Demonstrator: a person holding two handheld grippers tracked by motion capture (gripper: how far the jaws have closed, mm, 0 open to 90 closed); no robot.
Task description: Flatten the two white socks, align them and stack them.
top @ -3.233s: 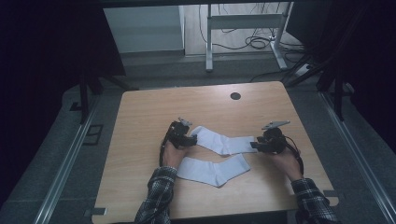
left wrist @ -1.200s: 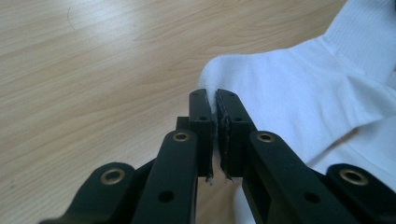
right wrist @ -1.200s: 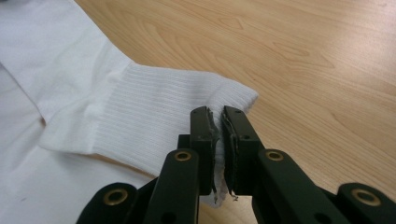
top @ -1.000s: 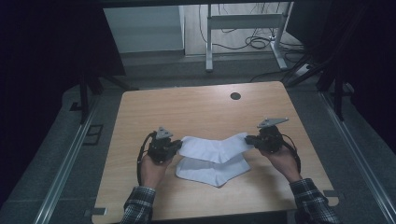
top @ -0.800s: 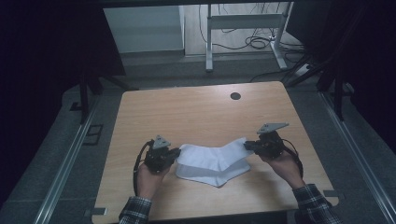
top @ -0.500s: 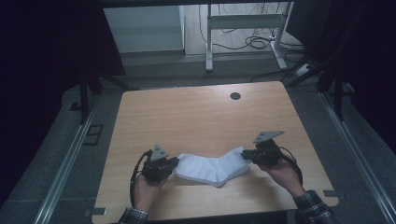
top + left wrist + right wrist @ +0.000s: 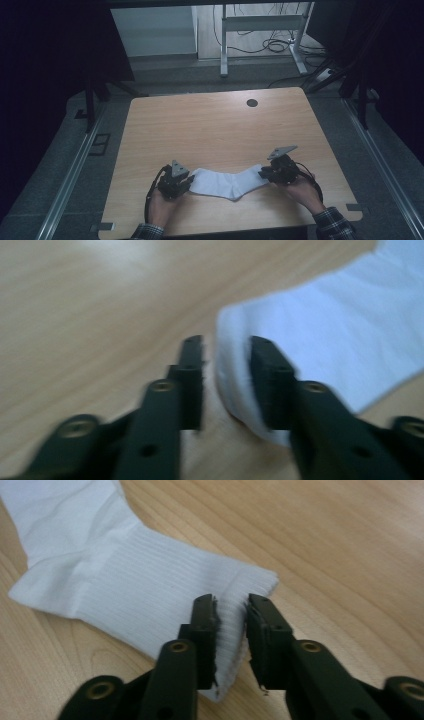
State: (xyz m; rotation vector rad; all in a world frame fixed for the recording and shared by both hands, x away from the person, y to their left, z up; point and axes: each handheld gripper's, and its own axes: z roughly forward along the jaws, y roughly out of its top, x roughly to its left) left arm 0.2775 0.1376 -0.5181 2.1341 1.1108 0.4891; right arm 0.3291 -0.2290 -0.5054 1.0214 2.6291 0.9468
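Socks (image 7: 227, 182) lie stacked flat near the table's (image 7: 210, 125) front edge, between the two grippers. Left gripper (image 7: 226, 377) has just been opening, its jaws loose around the toe end. Right gripper (image 7: 231, 630) likewise has just been parting, the cuff between its jaws, unpinched. A dark hole (image 7: 252, 103) sits far back, well apart.

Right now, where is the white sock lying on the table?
In the high view the white ribbed fabric sock lies flat near the front edge of the light wooden table, stretched between the left gripper and the right gripper.
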